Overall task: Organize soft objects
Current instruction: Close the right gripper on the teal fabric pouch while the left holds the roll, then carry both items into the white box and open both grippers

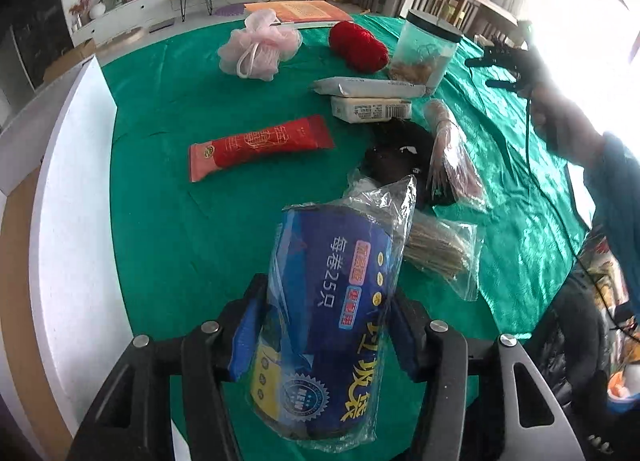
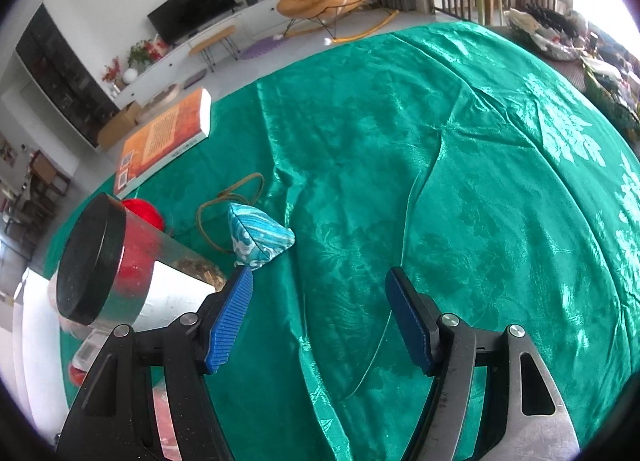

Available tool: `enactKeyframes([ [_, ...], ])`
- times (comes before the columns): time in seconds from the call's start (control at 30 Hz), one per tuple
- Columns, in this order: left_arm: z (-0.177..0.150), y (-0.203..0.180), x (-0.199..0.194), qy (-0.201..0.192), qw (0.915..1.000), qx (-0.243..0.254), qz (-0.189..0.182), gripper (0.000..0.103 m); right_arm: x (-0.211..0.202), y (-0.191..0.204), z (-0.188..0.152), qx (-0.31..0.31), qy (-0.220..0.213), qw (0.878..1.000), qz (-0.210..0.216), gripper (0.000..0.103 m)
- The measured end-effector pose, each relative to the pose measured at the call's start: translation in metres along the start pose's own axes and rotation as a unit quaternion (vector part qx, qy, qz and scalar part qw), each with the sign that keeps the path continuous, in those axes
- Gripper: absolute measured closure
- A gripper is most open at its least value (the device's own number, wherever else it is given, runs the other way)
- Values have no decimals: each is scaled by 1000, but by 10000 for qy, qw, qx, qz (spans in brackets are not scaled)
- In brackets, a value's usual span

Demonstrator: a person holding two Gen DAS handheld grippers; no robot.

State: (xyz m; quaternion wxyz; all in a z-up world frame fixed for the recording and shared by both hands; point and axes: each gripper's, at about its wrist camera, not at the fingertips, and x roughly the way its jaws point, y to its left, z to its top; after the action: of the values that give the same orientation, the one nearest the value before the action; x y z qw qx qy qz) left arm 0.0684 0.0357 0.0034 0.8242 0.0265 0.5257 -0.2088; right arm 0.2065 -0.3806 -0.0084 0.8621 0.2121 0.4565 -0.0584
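My left gripper (image 1: pixel 324 297) is shut on a blue roll of bags in clear plastic (image 1: pixel 328 301), held above the green tablecloth (image 1: pixel 180 221). Beyond it lie a red packet (image 1: pixel 260 145), a pink bath pouf (image 1: pixel 260 45), red yarn (image 1: pixel 358 47), two white packs (image 1: pixel 372 99), a black soft item (image 1: pixel 400 157) and bagged fibre bundles (image 1: pixel 436 249). My right gripper (image 2: pixel 320 293) is open and empty over the cloth (image 2: pixel 460 181). A blue patterned pyramid pouch (image 2: pixel 258 235) with a brown cord lies just ahead of its left finger.
A clear jar with a black lid (image 1: pixel 424 49) stands near the yarn; it is close on the left in the right wrist view (image 2: pixel 104 261). An orange book (image 2: pixel 164 137) lies at the table's far edge. A white board (image 1: pixel 76 221) borders the left side.
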Motion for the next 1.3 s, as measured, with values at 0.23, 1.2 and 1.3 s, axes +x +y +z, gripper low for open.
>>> enactKeyframes([
  [0.23, 3, 20, -13, -488, 9979, -410, 82, 48, 17, 9, 19, 163, 154, 9994, 279, 31],
  [1.2, -31, 120, -150, -1835, 9657, -1832, 105, 48, -133, 196, -12, -1900, -400, 9720, 1327, 62],
  [1.3, -57, 146, -170, -1864, 9577, -2062, 742, 48, -152, 273, -67, -2334, -34, 9468, 2216, 62],
])
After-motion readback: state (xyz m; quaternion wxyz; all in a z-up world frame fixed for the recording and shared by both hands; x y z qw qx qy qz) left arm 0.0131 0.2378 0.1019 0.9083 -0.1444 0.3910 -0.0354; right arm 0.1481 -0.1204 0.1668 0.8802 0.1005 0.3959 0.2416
